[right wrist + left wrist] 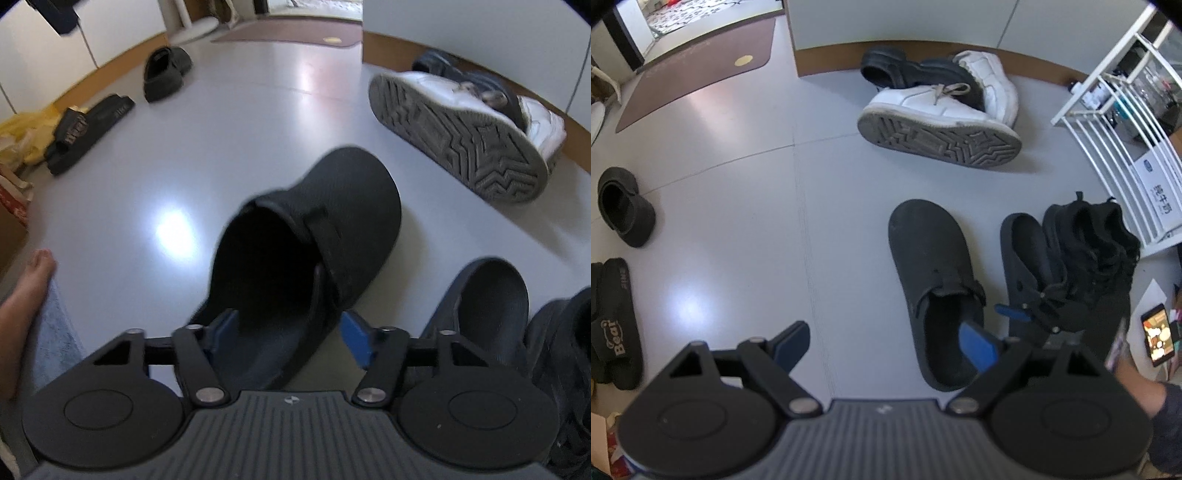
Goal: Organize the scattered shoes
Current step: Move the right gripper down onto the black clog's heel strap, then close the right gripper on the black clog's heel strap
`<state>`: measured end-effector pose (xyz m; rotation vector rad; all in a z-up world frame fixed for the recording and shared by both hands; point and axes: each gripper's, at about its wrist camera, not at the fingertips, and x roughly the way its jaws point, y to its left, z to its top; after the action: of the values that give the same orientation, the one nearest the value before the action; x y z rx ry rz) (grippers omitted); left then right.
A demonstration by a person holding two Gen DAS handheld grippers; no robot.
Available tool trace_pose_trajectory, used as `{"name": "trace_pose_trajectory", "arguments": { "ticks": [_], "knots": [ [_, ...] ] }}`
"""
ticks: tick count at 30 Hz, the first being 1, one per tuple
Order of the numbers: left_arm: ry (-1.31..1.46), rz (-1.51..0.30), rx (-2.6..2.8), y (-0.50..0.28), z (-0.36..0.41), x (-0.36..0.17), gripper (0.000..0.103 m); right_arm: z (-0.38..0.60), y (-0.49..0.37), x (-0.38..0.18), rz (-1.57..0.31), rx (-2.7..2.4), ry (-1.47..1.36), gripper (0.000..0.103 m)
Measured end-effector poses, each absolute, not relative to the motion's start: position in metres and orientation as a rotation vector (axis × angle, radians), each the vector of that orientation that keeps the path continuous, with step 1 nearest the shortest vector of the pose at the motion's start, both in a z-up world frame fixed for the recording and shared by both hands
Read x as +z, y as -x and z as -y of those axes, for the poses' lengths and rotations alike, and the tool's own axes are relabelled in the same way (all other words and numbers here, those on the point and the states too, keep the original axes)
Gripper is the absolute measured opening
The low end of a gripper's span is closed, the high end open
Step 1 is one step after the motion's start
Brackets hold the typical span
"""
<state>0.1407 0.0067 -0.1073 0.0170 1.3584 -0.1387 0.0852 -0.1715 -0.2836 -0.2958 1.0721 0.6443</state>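
A black clog (931, 280) lies flat on the pale floor, toe pointing away. My left gripper (882, 341) hovers above its heel end, open wide, with its right finger (975, 343) over the clog's mouth. In the right wrist view the clog (332, 206) fills the centre. My right gripper (288, 330) straddles its heel end, half open. The left pad (221, 325) is over the mouth and the right pad (354, 336) is just outside the right wall. I see neither pad pressing. The right gripper's finger (1012, 312) also shows between the clog and a navy slipper (1027, 258).
Black sneakers (1089, 243) lean beside the navy slipper. White sneakers (934, 107) and a black shoe (908, 70) are piled near the wall. A black slipper (624, 206) and a "Bear" slide (613, 332) lie left. A white rack (1126, 147) stands right. A bare foot (22, 314) is close.
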Motion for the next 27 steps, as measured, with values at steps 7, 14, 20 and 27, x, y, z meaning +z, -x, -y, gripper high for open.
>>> {"name": "trace_pose_trajectory", "arguments": {
  "ticks": [7, 14, 20, 27],
  "knots": [
    [-0.032, -1.366, -0.134, -0.138, -0.004, -0.111, 0.090, 0.170, -0.079, -0.299, -1.123, 0.681, 0.304, 0.017],
    [-0.027, -1.361, -0.120, -0.139, -0.008, -0.110, 0.090, 0.161, -0.067, -0.296, -1.075, 0.784, 0.309, 0.013],
    [-0.028, -1.365, -0.136, -0.139, -0.006, -0.110, 0.090, 0.154, -0.070, -0.292, -1.036, 0.854, 0.300, 0.015],
    [-0.027, -1.365, -0.122, -0.139, -0.011, -0.111, 0.090, 0.166, -0.081, -0.278, -0.955, 0.871, 0.302, 0.026]
  ]
}}
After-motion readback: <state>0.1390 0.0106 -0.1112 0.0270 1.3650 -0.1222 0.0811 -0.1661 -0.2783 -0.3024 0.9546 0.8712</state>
